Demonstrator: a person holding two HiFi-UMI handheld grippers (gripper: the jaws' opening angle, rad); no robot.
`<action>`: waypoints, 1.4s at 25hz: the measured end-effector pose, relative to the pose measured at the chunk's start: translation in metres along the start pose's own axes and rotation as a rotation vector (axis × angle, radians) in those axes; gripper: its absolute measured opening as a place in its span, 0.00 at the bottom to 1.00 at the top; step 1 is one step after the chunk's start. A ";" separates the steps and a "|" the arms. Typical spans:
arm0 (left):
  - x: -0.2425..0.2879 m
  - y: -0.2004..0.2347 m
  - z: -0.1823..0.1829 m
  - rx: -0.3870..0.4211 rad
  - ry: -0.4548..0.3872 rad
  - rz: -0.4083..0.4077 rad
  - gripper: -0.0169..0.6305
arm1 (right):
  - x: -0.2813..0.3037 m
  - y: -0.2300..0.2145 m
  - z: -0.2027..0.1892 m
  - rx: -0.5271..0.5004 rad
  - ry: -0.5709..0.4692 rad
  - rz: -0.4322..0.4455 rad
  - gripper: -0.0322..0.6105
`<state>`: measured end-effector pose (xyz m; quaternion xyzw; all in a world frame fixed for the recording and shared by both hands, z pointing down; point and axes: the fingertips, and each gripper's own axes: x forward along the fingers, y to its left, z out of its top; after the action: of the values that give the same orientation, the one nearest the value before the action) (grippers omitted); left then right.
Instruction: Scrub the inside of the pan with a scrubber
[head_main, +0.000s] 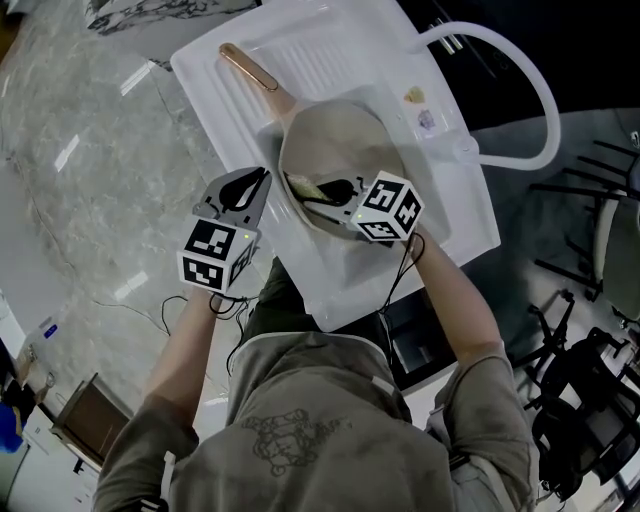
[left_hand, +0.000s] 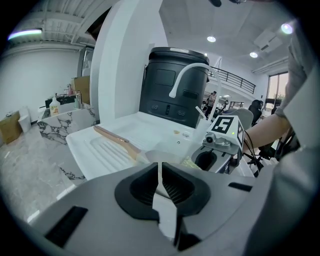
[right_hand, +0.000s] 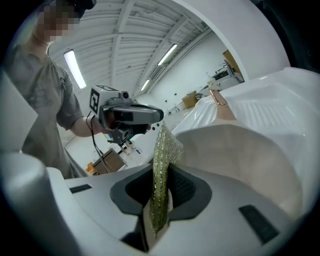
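Note:
A beige-lined pan (head_main: 345, 135) with a copper-coloured handle (head_main: 250, 68) lies in the white sink unit (head_main: 455, 215). My right gripper (head_main: 325, 200) reaches into the pan from its near side. It is shut on a glittery yellow-green scrubber (head_main: 303, 186). In the right gripper view the scrubber (right_hand: 162, 160) stands up between the jaws (right_hand: 161, 195), close to the pan's inner wall (right_hand: 240, 155). My left gripper (head_main: 258, 180) hovers just left of the pan's rim, shut with nothing in it (left_hand: 160, 172). Beyond its jaws lie the pan rim (left_hand: 165, 156) and handle (left_hand: 112, 136).
A ribbed drainboard (head_main: 320, 55) lies behind the pan. A white arched faucet (head_main: 530, 90) curves over the sink's right side. Grey marble counter (head_main: 80, 180) spreads to the left. Black chair frames (head_main: 590, 380) stand at the right. A dark bin (left_hand: 172, 85) rises behind the sink.

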<state>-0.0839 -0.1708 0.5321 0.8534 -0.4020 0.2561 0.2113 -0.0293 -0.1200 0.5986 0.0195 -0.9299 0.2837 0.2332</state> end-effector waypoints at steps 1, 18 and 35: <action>0.000 0.000 0.000 -0.001 0.000 0.000 0.08 | -0.004 0.005 -0.004 -0.005 0.017 0.025 0.16; 0.006 0.000 -0.005 -0.011 0.011 -0.014 0.08 | -0.097 -0.105 0.044 -0.152 -0.068 -0.767 0.16; 0.003 0.009 -0.014 -0.021 0.023 -0.026 0.08 | -0.054 -0.190 -0.024 -0.173 0.218 -1.058 0.17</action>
<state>-0.0933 -0.1701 0.5465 0.8533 -0.3910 0.2588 0.2279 0.0614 -0.2715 0.6907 0.4357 -0.7836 0.0509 0.4400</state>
